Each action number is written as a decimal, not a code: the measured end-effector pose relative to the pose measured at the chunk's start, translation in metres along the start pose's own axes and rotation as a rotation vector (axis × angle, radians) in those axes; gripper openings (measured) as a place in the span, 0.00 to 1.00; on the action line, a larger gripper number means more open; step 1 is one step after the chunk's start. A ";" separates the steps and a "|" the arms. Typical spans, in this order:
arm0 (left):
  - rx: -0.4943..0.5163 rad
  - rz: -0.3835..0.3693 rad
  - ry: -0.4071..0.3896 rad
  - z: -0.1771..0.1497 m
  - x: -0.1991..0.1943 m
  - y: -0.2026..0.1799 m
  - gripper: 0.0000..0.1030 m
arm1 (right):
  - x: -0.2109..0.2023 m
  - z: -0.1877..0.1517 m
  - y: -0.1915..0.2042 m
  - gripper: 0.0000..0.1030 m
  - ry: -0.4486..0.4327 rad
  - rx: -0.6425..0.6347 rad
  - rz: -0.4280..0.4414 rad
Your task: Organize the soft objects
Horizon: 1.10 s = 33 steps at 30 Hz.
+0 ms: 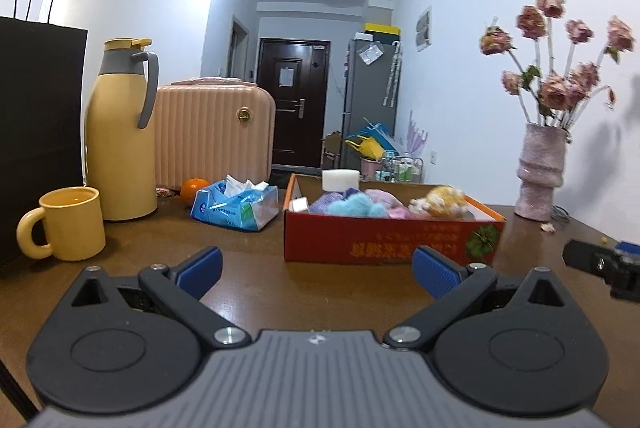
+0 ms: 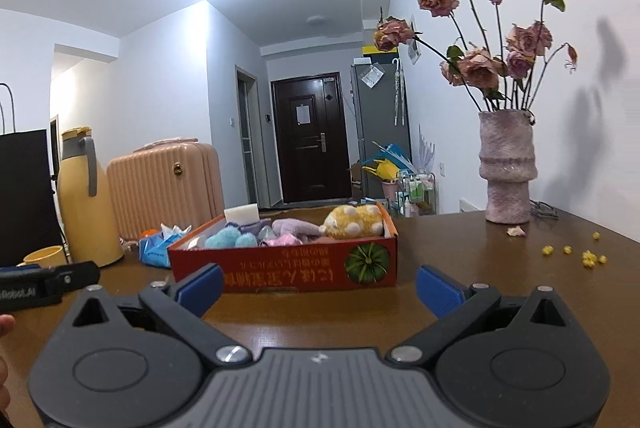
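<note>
A red cardboard box [image 1: 384, 244] [image 2: 288, 272] stands on the brown table. It holds several soft things: a blue fluffy toy [image 1: 352, 207] [image 2: 230, 240], purple and pink plush pieces [image 1: 382, 198] [image 2: 294, 228], a yellow spotted plush [image 2: 354, 222] [image 1: 444, 202] and a white sponge block [image 1: 340, 180] [image 2: 241, 214]. My left gripper [image 1: 318, 274] is open and empty, just in front of the box. My right gripper [image 2: 320, 288] is open and empty, in front of the box's near right corner.
On the left stand a yellow mug [image 1: 66, 224], a yellow thermos [image 1: 120, 132], a black paper bag [image 1: 36, 132], a pink suitcase [image 1: 212, 136], an orange [image 1: 194, 188] and a blue tissue pack [image 1: 236, 206]. A vase of dried roses [image 2: 508, 168] stands right, with yellow crumbs [image 2: 588, 258] nearby.
</note>
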<state>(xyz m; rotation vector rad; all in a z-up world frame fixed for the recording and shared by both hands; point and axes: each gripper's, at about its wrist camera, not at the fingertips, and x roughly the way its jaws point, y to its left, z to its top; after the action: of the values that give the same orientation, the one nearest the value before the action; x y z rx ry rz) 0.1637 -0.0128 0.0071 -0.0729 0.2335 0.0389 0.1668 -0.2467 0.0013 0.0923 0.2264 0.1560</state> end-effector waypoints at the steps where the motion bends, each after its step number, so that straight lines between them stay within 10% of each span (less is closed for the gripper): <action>1: 0.004 -0.007 -0.001 -0.003 -0.006 -0.001 1.00 | -0.007 -0.002 -0.001 1.00 0.001 0.002 -0.001; 33: 0.050 -0.058 -0.013 -0.024 -0.046 -0.013 1.00 | -0.059 -0.019 -0.003 1.00 0.042 -0.036 -0.021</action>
<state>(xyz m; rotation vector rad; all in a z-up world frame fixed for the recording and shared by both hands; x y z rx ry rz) 0.1141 -0.0287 -0.0042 -0.0297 0.2188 -0.0241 0.1057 -0.2579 -0.0049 0.0510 0.2664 0.1414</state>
